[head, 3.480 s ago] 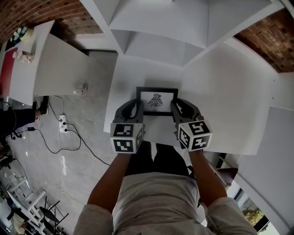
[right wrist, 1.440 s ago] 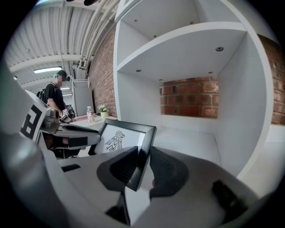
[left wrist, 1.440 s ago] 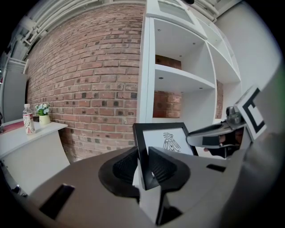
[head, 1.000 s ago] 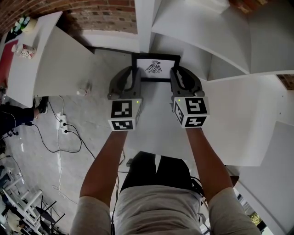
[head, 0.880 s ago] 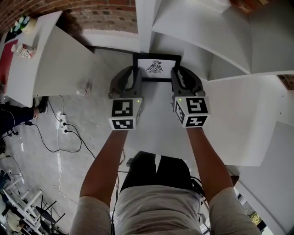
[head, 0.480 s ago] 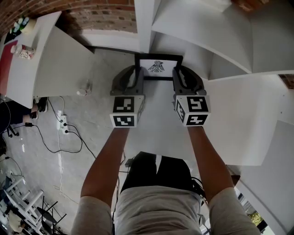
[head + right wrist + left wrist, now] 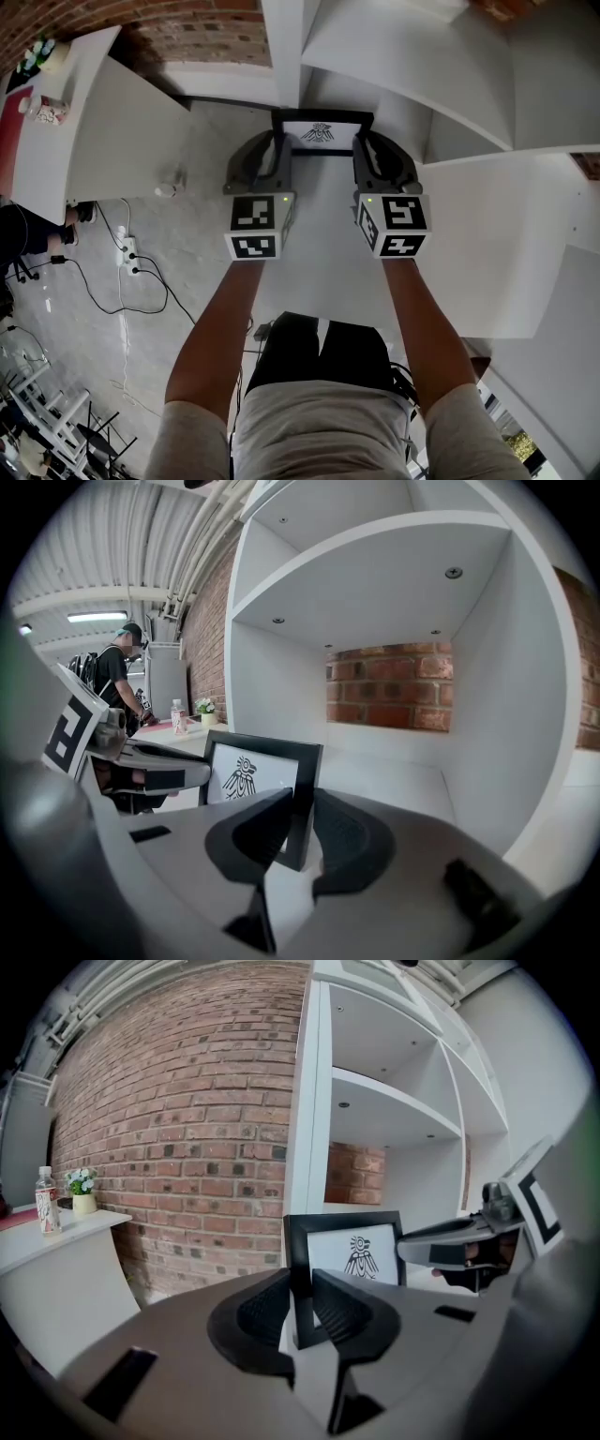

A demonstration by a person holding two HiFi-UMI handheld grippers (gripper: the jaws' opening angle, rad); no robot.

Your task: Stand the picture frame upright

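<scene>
Both grippers are on the picture frame (image 7: 322, 131), one per side.

Left gripper (image 7: 302, 1283): fingers (image 7: 255, 1309) partly closed, clamped on the frame's left vertical edge, with the black border sandwiched between the ribbed pads. In the head view the left gripper (image 7: 277, 142) sits at the frame's left side.

Right gripper (image 7: 302, 806): same story. Its fingers (image 7: 251, 832) are closed down on the right vertical edge, pads against front and back of the border. In the head view the right gripper (image 7: 360, 142) is at the frame's right side.

Frame (image 7: 354, 1252) is upright, print side facing back toward the person, with a black bird-like emblem on a white mat. From the right gripper view the frame (image 7: 251, 772) is at the mouth of an open compartment of the white shelf unit (image 7: 375, 602), and brick shows at the compartment's back. The bottom edge is hidden behind the fingers in both gripper views, so I can't tell whether it's touching the shelf.

Each gripper is visible in the other's camera, across the frame.

Surroundings: brick wall (image 7: 187, 1129) to the left of the shelf unit. A white surface (image 7: 56, 1241) by it carries a bottle (image 7: 43, 1200) and a small potted plant (image 7: 82, 1189). A person (image 7: 117, 682) with a backpack stands near that surface. Power strip (image 7: 127, 253) and cables lie on the floor (image 7: 159, 319).
</scene>
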